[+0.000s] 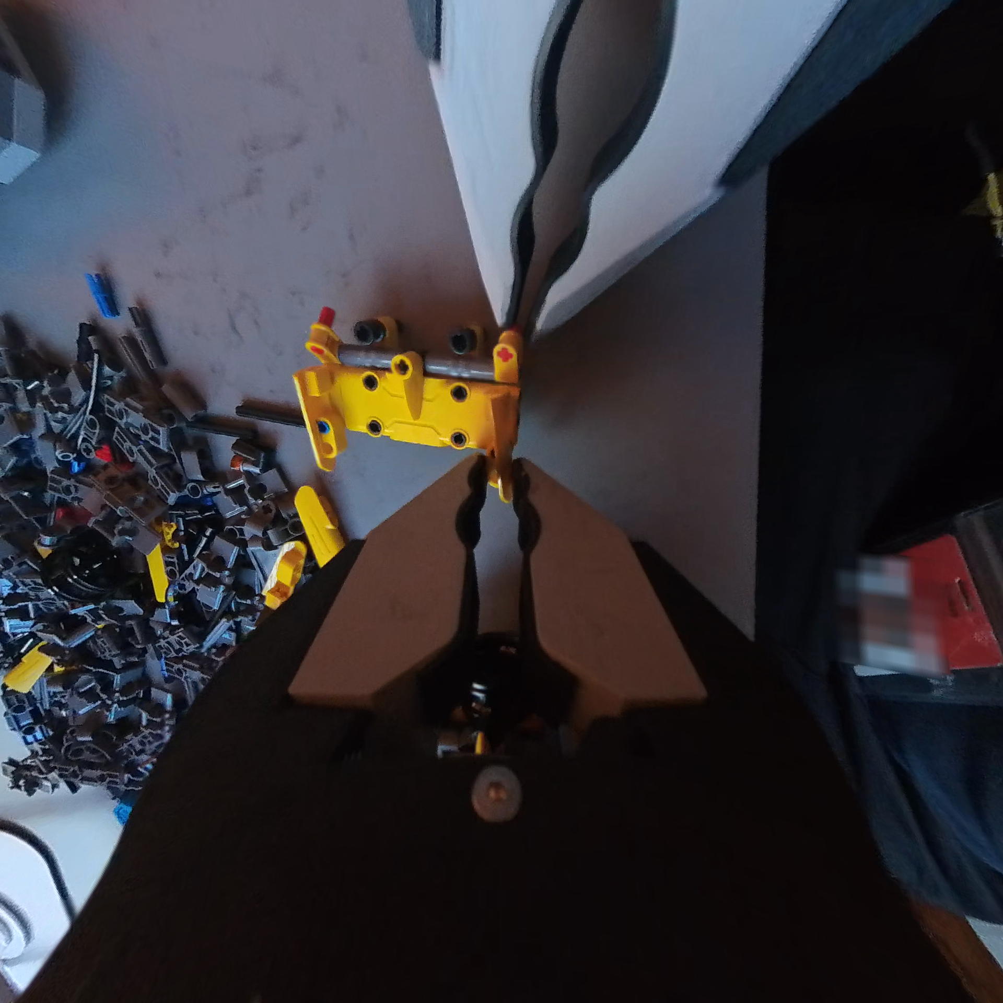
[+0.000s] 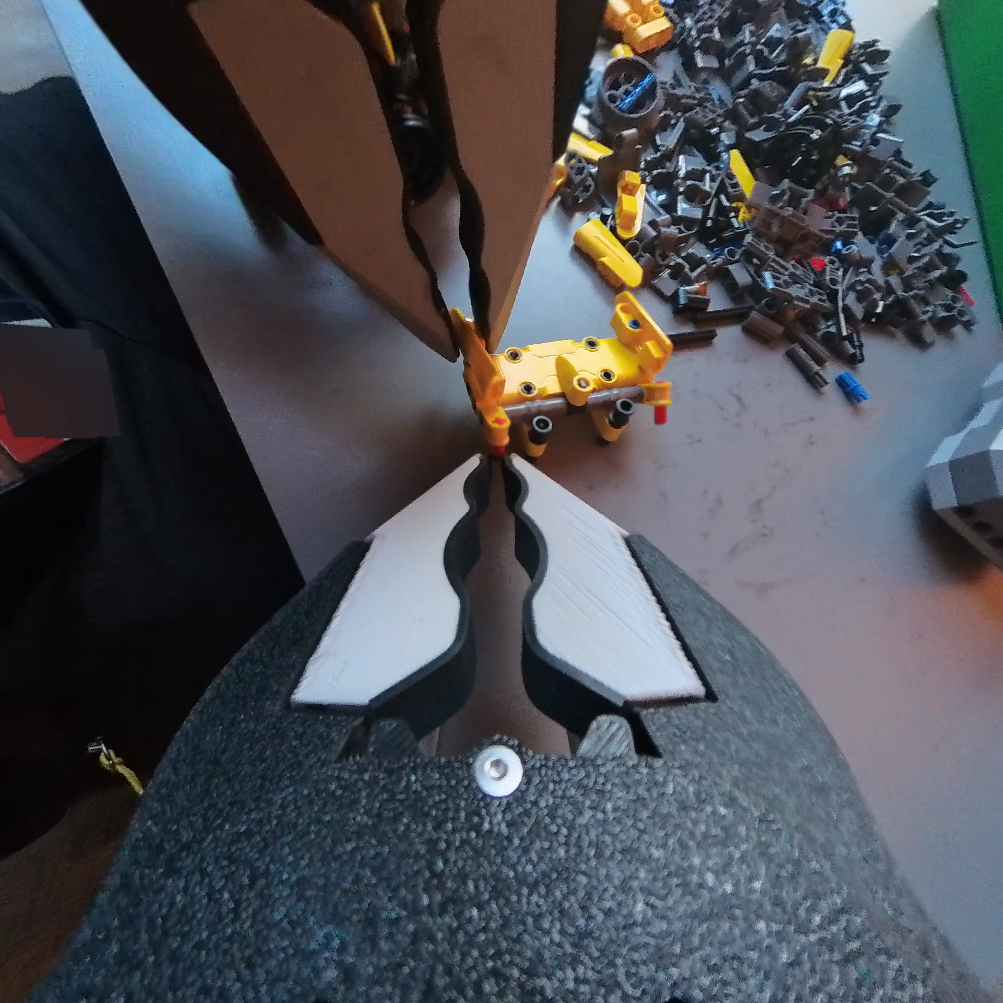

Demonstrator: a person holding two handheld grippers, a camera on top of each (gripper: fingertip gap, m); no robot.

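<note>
My left hand-held gripper [image 1: 498, 471] pinches one yellow end arm of the yellow brick assembly [image 1: 412, 404], held above the grey worktop [image 1: 217, 163]. My right hand-held gripper [image 2: 494, 460] is nipped onto its red pin [image 2: 497, 450] (opposite end of that side). The loose brick pile [image 2: 787, 179] lies nearby.

Your yellow assembly [image 1: 412, 410] carries red pins and a grey axle; beside it, the brick pile [image 1: 108, 543] is mostly black and grey, flecked yellow, blue, red, on the grey table [image 1: 217, 163].
</note>
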